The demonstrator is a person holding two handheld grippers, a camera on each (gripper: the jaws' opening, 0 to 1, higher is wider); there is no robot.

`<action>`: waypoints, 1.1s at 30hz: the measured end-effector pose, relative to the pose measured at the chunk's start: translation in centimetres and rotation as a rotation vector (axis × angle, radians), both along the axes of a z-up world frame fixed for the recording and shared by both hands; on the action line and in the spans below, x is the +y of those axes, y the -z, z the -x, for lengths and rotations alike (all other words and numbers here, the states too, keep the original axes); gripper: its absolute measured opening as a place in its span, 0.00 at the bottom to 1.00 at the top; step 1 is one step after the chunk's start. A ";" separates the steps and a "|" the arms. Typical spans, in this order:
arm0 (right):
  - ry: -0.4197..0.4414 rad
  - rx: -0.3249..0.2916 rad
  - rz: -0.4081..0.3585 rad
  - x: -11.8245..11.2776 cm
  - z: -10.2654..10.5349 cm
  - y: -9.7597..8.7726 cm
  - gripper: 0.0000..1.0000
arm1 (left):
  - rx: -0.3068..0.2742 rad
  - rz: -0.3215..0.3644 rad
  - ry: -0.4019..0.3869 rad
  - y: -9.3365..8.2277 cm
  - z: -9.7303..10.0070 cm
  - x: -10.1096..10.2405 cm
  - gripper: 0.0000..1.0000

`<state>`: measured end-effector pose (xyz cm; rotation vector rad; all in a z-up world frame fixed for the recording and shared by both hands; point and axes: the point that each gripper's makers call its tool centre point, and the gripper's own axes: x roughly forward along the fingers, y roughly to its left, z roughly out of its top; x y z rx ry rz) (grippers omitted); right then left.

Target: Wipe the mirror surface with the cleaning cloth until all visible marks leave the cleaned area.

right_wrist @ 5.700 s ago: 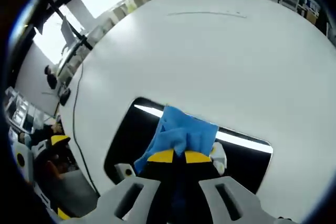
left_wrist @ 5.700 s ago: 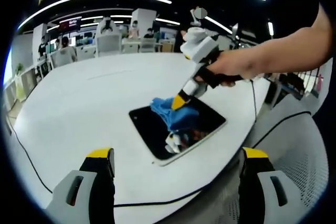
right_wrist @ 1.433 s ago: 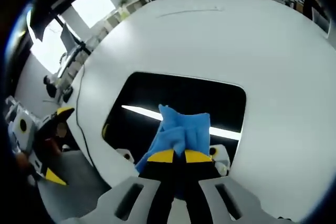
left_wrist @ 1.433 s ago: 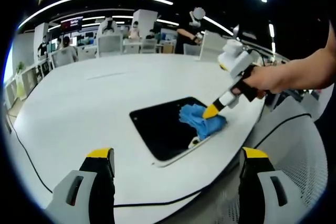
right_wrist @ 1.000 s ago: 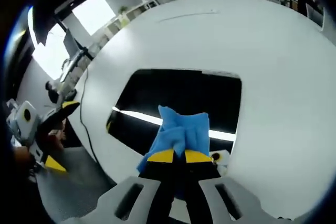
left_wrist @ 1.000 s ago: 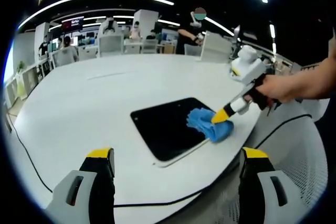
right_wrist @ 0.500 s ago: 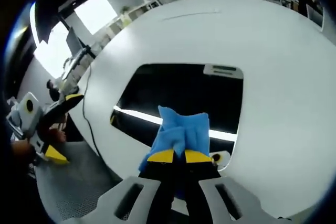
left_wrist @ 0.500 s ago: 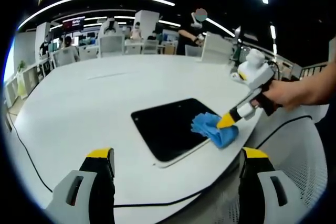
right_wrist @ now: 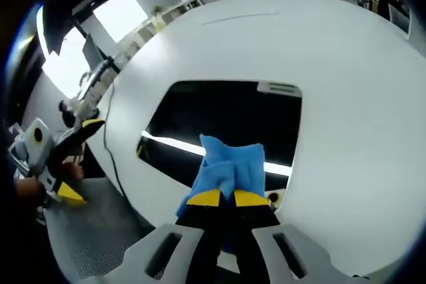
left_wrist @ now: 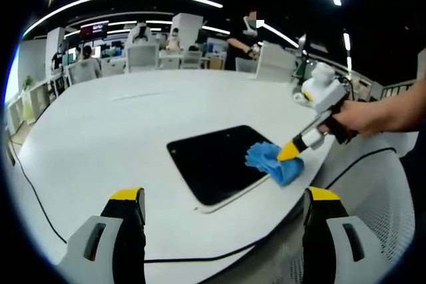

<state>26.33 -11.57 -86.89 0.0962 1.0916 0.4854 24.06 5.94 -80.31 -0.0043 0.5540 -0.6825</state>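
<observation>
Worktop (left_wrist: 100,124) carries one mirror (left_wrist: 213,164) (dark). Right tongs (right_wrist: 220,198) pinch one blue cloth (right_wrist: 226,167) at its edge; left tongs (left_wrist: 223,197) spread, empty.

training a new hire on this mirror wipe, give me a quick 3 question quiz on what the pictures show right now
1. True or false: the right claw is shut on the blue cleaning cloth.
2. Multiple choice: where does the cloth sit on the mirror? A) at its middle B) at the corner nearest the right claw's hand C) off it, out on the bare white table
3. Fill in: the left claw stands ____ and holds nothing.

Key: 1 true. 2 B. 3 open.
</observation>
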 end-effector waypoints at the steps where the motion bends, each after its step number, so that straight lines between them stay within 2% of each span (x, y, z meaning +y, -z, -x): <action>1: 0.003 0.002 0.001 -0.2 0.0 0.0 0.00 | 0.000 0.000 0.000 0.0 0.0 0.0 1.00; 14: 0.065 0.008 -0.003 -3.1 0.4 0.0 0.00 | 0.004 -0.005 0.003 0.1 0.1 0.1 1.00; 27: 0.070 0.009 0.000 -3.3 0.3 0.0 0.00 | 0.009 -0.007 0.008 0.2 0.2 0.0 1.00; 33: 0.072 -0.006 0.017 -3.3 -0.5 0.0 0.00 | 0.008 -0.006 0.003 0.1 0.1 0.0 1.00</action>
